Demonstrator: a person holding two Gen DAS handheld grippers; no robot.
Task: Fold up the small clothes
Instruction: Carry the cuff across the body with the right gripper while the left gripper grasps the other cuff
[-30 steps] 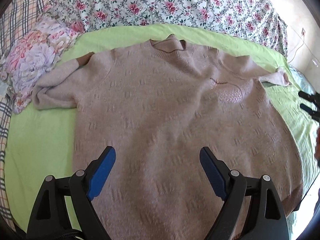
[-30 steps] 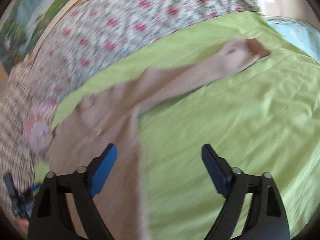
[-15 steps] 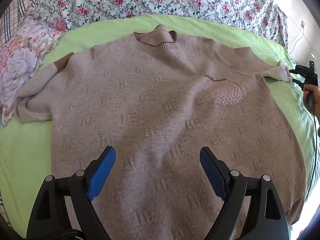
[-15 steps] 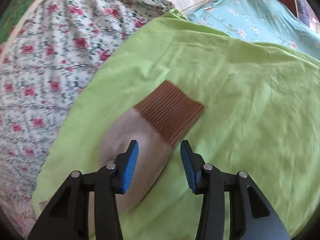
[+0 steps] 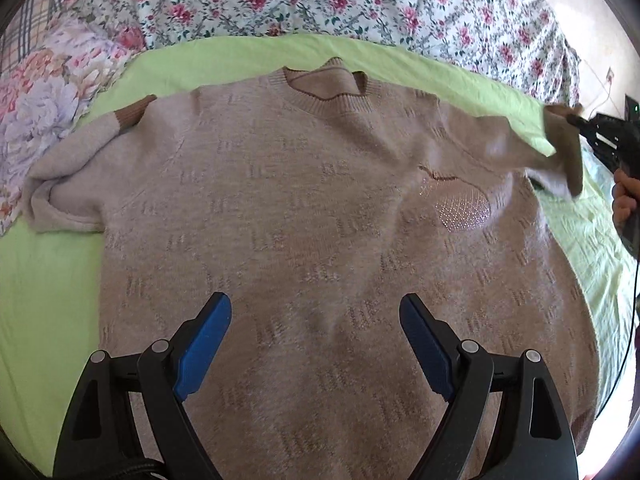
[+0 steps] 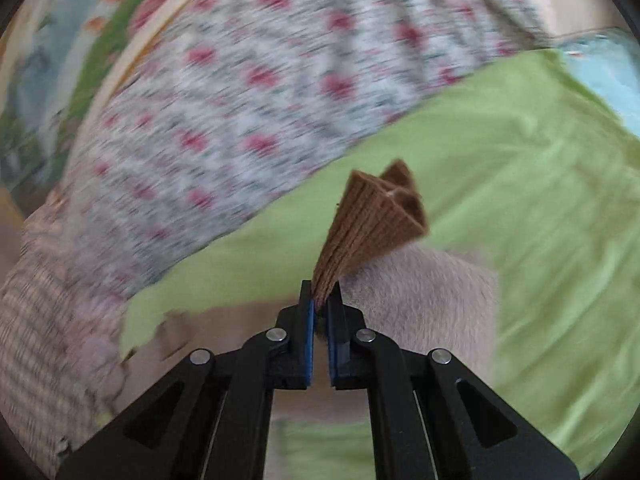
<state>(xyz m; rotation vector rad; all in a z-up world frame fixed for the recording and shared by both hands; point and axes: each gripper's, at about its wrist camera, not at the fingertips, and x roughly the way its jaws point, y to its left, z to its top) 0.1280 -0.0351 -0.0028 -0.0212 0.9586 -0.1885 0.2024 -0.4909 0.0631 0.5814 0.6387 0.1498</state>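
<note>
A beige knit sweater (image 5: 304, 216) lies face up on the green sheet (image 5: 44, 304), collar at the far side. Its left sleeve with a brown cuff (image 5: 132, 114) is bent back beside the body. My left gripper (image 5: 316, 320) is open and empty above the sweater's lower middle. My right gripper (image 6: 320, 300) is shut on the brown cuff (image 6: 372, 216) of the right sleeve and holds it lifted off the sheet. In the left wrist view the right gripper (image 5: 580, 122) is at the far right, with the sleeve (image 5: 556, 152) hanging from it.
A rose-print quilt (image 5: 320, 0) lies along the far side of the bed. A pastel floral pillow (image 5: 44, 96) is at the far left. A pale blue patterned cloth (image 6: 608, 76) lies beyond the sheet's right edge. A cable (image 5: 628, 320) hangs at the right.
My right gripper has closed on the right sleeve's brown cuff and lifted it off the sheet. The left gripper has stayed open over the sweater, shifting slightly.
</note>
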